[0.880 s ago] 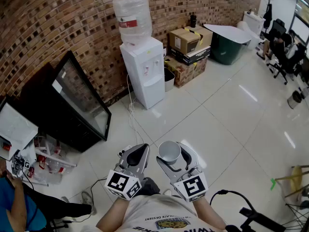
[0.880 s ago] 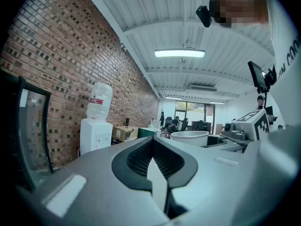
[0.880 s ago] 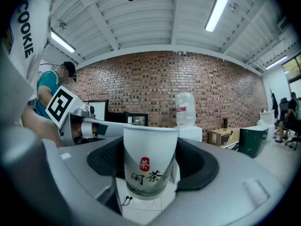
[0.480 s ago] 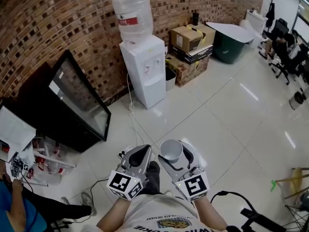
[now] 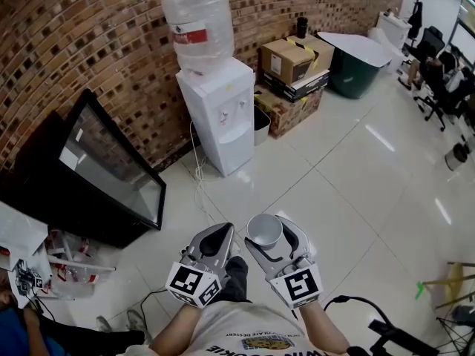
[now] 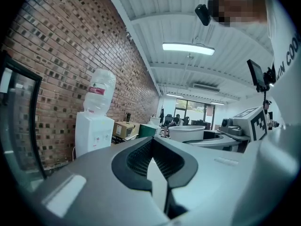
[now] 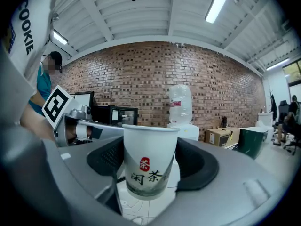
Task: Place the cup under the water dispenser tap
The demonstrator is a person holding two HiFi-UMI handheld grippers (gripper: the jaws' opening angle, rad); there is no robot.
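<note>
Brick wall (image 5: 82, 28), glossy white tiled floor (image 5: 356, 191)

Room was bright, long lamp (image 6: 188, 47) glowed overhead, shiny floor (image 5: 382, 141) had white glare streaks, wall (image 5: 89, 43) bent at the edges, gripper views went black in the corners, cup (image 7: 149, 159) looked sharp

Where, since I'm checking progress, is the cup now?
In the head view's lower middle, the cup stands upright in the right gripper, beside the left gripper; the dispenser stands ahead across the floor.
</note>
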